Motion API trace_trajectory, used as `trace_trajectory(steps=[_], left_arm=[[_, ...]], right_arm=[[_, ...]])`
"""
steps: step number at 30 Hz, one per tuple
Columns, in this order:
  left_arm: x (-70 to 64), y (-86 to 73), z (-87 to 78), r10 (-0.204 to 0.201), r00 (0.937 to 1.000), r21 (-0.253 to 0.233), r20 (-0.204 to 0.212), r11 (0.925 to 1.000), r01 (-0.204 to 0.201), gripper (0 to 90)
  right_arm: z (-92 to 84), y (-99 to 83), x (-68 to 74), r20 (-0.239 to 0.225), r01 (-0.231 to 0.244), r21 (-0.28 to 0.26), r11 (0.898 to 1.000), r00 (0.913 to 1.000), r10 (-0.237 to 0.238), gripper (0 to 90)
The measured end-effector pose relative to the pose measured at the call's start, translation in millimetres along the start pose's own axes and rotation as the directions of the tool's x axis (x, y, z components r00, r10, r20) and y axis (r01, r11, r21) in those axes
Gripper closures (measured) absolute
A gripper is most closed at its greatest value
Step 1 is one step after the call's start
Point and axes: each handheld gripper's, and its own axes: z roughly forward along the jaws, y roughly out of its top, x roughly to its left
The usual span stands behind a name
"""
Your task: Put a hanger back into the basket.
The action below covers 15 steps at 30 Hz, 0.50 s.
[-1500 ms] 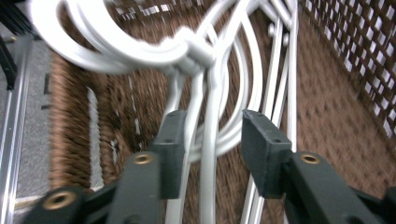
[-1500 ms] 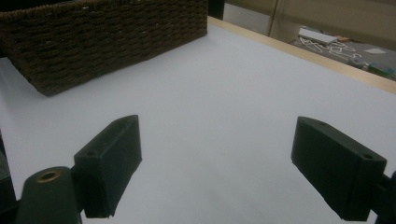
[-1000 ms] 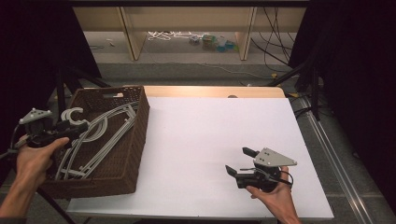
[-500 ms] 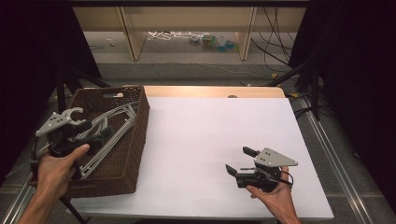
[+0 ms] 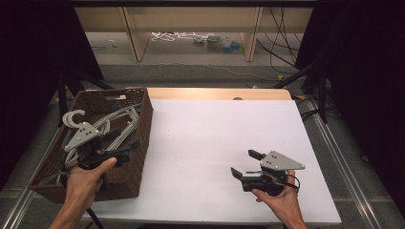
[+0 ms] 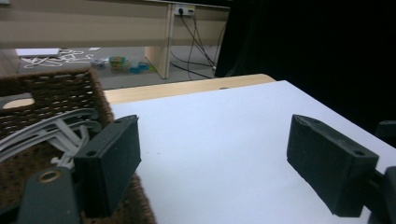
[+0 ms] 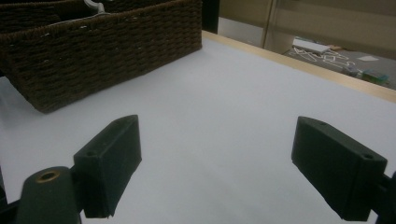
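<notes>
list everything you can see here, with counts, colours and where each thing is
dark brown woven wicker basket: one, on the left edge of the table
pale grey plastic clothes hangers: several, count unclear, piled inside the basket
white table top: one, with a light wood strip along its far edge
light wooden shelf unit: one, on the floor beyond the table
white tangle and small coloured items: on the floor under the shelf unit, too small to identify
black cables: several, on the floor at far right
left gripper: one, black with grey plate, jaws open and empty, above the basket's near side; jaws have just been opening
right gripper: one, black with grey plate, jaws open and empty, over the table's near right
</notes>
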Motion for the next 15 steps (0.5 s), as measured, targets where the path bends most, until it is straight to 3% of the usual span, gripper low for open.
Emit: trace_trajectory(steps=[8,15], left_arm=[[-20.4,-13.7,11.9,0.037,0.9982,-0.019,0.048,0.9992,-0.036,17.4],[-34.4,-33.7,20.0,0.042,0.9946,-0.043,0.095,0.9983,-0.038,17.5]], right_arm=[[2.1,-1.1,-0.4,-0.009,-0.010,-0.007,1.000,0.9999,0.010,16.8],[5.9,0.0,1.7,-0.017,-0.005,-0.015,1.000,0.9998,0.005,16.9]])
